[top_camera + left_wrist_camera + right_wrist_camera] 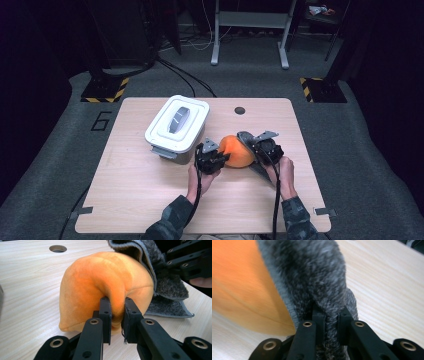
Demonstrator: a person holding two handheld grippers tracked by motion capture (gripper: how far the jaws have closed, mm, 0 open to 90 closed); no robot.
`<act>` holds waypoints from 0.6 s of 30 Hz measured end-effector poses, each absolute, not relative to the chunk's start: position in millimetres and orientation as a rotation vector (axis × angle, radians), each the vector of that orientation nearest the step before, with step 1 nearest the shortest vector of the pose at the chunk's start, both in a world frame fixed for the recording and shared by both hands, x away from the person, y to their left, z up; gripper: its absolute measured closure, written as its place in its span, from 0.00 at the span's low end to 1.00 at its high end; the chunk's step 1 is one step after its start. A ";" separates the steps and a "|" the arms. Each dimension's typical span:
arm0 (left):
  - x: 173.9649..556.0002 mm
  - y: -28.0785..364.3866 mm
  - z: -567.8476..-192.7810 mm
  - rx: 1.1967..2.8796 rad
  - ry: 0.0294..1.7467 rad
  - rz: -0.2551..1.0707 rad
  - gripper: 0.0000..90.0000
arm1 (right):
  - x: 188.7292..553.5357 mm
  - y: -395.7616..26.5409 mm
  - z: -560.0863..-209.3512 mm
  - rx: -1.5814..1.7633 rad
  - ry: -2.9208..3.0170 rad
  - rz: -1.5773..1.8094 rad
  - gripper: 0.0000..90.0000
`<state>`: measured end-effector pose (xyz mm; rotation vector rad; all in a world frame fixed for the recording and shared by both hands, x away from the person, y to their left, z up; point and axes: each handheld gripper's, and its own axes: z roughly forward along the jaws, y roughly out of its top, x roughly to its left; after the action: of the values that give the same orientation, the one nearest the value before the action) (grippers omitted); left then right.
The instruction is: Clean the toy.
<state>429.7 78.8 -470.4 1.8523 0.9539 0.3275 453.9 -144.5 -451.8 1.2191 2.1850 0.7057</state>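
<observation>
orange plush (100,287) sits mid-table, right of centre, with a grey furry cloth (160,277) draped over its far-right side and trailing onto the table (150,200). left gripper (210,159) is clamped on a fold of the orange plush at its left side, pinch is tight, fabric bulging between the jaws. right gripper (265,147) is clamped on an edge of the grey furry cloth, pile squeezed between the jaws in the right gripper view.

key relation: the two grips oppose each other across the plush, left one anchoring orange, right one on grey, so a pull by the right hand away from the left should peel the cloth off, judging by the layout. cloth lies to the right and behind the plush; right hand is the nearer one to it.

around: white lidded box (177,125) just beside the left gripper, up-left, close enough to bump if the left hand drifts. small round hole (240,110) in the tabletop behind, clear of things.
</observation>
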 end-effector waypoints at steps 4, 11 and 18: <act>430.2 79.9 -471.3 1.851 0.956 0.327 0.88 | 460.2 -150.1 -463.8 1.262 2.195 0.686 0.91; 430.1 81.3 -471.8 1.846 0.962 0.324 0.88 | 467.0 -158.2 -480.2 1.311 2.219 0.679 0.90; 430.6 82.4 -471.6 1.845 0.964 0.325 0.88 | 447.6 -158.8 -442.4 1.263 2.133 0.786 0.90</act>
<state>430.6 82.4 -471.6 1.8447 0.9645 0.3251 447.6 -158.8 -442.4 1.2631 2.1333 0.7863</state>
